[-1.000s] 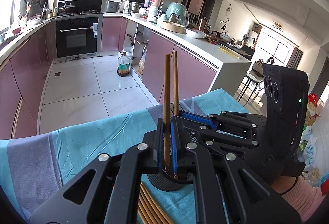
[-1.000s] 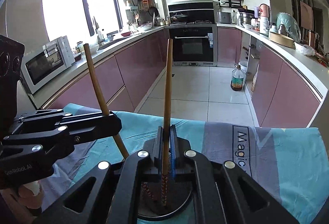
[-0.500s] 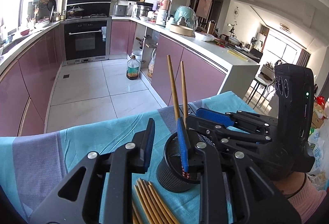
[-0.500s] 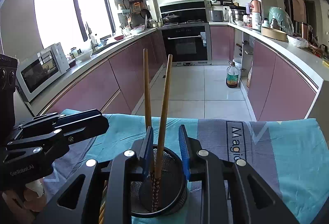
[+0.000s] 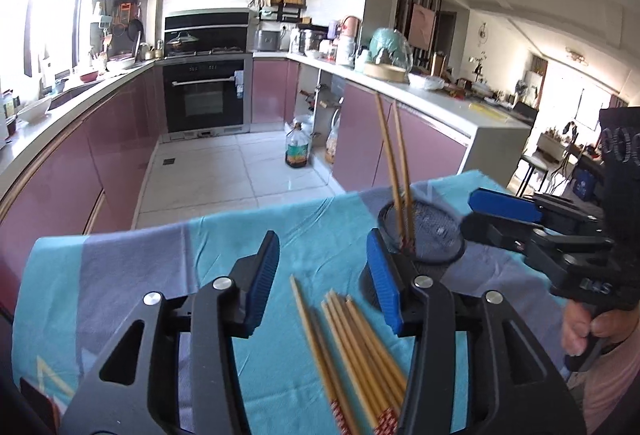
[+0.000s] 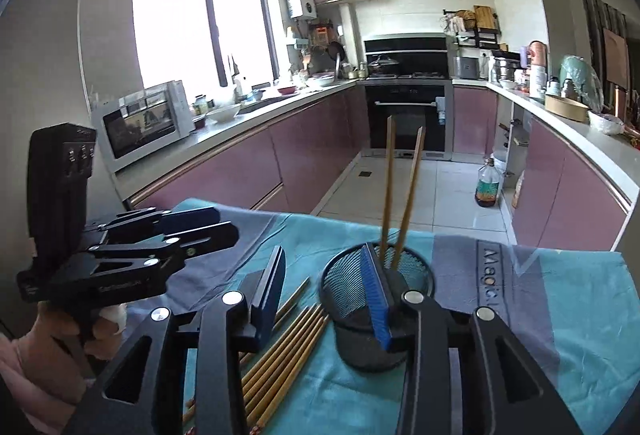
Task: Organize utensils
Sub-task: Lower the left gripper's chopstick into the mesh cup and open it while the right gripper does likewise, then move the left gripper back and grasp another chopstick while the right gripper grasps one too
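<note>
While both tongs stand apart with nothing between their pads, having just been opening, the left gripper [image 5: 322,283] hangs over the loose chopsticks [image 5: 352,351] on the blue cloth [image 5: 120,275], and the right gripper [image 6: 326,285] is just beside the black mesh holder [image 6: 376,319]. Two chopsticks in the holder [image 6: 400,203] already lean upright inside it, free of any grip. I judge the step in hand is to fetch the next sticks from the pile. To do it well, each gripper should come down along one stick, close near its middle so it does not tip, and lift it clear of its neighbours, which lie touching each other and could be dragged.
</note>
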A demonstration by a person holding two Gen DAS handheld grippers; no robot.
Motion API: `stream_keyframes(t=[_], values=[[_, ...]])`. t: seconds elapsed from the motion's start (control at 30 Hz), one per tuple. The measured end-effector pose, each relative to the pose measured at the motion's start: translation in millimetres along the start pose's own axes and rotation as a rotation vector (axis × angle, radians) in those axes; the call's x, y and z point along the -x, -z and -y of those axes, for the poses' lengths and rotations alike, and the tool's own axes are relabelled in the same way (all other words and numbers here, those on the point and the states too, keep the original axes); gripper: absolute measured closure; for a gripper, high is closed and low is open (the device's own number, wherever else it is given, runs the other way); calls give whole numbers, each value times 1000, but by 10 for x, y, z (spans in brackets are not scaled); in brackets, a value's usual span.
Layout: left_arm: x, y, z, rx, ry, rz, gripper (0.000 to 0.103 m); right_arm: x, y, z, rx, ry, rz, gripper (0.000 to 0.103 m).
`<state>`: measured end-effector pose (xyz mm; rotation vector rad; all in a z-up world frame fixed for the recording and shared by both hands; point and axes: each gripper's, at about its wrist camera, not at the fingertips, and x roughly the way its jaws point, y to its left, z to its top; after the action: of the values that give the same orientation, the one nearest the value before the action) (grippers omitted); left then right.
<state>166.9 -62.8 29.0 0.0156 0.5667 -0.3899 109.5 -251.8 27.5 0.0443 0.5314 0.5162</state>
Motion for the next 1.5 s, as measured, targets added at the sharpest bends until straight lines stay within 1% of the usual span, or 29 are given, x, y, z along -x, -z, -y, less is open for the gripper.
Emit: stream_keyframes(t=[0.07, 0.17, 0.23, 0.3, 0.43, 0.53, 0.8, 0.97, 1.1, 1.2, 1.4, 1.5], values=[[-30, 167, -42, -7, -17, -46, 58, -72, 143, -113, 4, -35, -53, 66], [-112, 467, -98, -22, -38, -118, 59, -240, 383, -209, -12, -60, -140, 66], [-201, 621, -110, -23, -43, -169, 59, -348, 522, -218, -34, -59, -192, 67], [-275, 752, -141, -27, -39, -217, 59, -455, 640, -208, -54, -38, -245, 67], [-382, 986, -126, -29, -34, -272, 60, -556, 803, -210, -79, -17, -296, 68], [-458, 1060, -123, -27, -39, -302, 61, -593, 871, -234, -86, -12, -315, 70], [-515, 1128, -103, -24, -16, -323, 61, -643, 932, -261, -87, 23, -337, 74], [-530, 1131, -98, -21, -25, -331, 63, -677, 911, -257, -77, 41, -342, 75], [-523, 1148, -118, -21, -46, -340, 74, -691, 934, -267, -75, 49, -347, 76], [-491, 1157, -183, 2, -48, -342, 83, -698, 933, -275, -71, 58, -353, 80], [-426, 1225, -230, 45, -57, -341, 92, -714, 937, -305, -57, 74, -357, 82], [-406, 1249, -223, 69, -57, -341, 94, -736, 932, -326, -55, 82, -356, 81]])
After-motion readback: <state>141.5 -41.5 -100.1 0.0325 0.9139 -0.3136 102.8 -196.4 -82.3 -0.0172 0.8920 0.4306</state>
